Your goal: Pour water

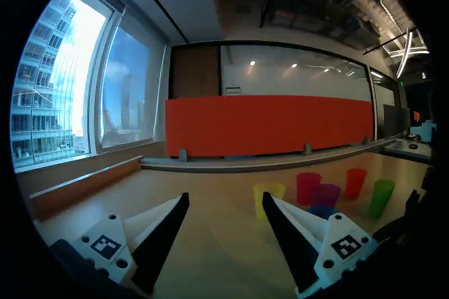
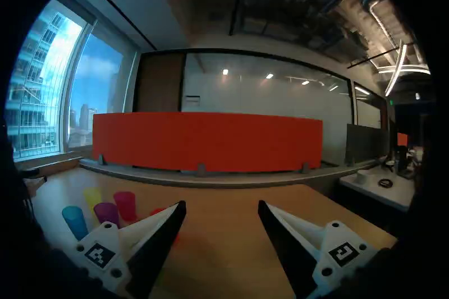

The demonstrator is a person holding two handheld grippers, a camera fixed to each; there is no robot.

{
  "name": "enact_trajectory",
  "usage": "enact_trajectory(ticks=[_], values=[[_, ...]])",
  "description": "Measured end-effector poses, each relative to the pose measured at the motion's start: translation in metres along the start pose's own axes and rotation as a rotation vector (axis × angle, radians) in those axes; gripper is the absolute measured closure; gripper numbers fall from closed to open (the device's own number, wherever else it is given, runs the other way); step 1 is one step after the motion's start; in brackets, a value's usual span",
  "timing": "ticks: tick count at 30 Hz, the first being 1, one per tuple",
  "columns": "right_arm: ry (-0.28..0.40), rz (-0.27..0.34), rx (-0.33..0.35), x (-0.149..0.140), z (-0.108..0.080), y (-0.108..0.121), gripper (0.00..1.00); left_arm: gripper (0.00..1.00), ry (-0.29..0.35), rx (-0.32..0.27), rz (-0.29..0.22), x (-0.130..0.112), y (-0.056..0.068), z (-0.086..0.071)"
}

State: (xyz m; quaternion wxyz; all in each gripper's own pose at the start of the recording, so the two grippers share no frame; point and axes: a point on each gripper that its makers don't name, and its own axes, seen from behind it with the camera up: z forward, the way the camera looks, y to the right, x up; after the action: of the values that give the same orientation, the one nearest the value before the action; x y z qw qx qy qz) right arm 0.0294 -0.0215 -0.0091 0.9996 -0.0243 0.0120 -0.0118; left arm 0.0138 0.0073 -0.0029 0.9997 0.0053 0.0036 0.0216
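Though dim overhead, wooden table [image 1: 224,237] with coloured cups [image 1: 325,194] — orange divider [image 1: 269,125], windows [image 1: 56,91]

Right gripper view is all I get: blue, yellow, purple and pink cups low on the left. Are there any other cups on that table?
Observer: Yes. In the left gripper view a green cup stands upright at the right end of the group, next to a red cup.
Visitor: And the other tool, is it holding anything?
Observer: No. The left tool is open and empty, pointing at the table short of the group.
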Motion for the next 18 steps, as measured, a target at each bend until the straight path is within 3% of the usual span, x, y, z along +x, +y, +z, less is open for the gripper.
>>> enact_trajectory(ticks=[18], values=[[-0.017, 0.0, -0.015, -0.003, 0.007, 0.001, 0.01, 0.03, 0.003, -0.006, -0.029, -0.017, -0.005, 0.003]])
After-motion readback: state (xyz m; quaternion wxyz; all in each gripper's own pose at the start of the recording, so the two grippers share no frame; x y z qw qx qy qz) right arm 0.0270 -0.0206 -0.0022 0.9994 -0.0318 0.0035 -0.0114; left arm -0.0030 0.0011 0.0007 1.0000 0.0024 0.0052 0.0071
